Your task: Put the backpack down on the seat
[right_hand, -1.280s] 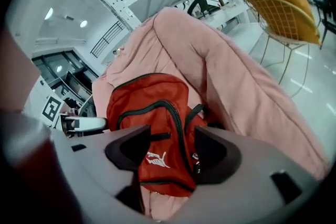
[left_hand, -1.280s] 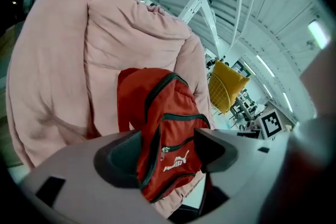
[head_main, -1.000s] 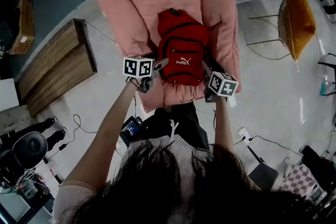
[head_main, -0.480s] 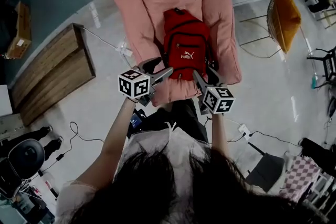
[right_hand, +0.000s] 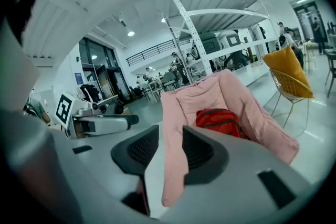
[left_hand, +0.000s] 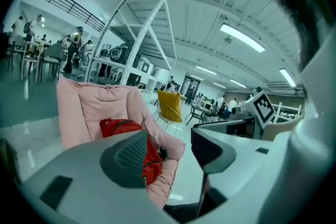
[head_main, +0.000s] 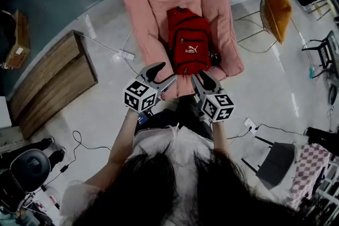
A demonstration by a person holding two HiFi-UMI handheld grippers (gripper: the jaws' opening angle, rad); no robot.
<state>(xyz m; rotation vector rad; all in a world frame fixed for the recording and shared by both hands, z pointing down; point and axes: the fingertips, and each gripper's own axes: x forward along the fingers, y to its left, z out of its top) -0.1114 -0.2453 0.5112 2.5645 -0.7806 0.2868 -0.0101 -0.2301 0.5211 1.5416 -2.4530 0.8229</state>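
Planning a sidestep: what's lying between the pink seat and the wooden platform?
A white power strip with its cable on the floor, seen in the head view.

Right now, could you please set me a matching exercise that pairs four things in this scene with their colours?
Things:
1. backpack
2. seat
3. cushion
4. platform

Colours:
A. pink
B. brown
C. red
D. mustard yellow

Pairs: 1-C, 2-A, 3-D, 4-B
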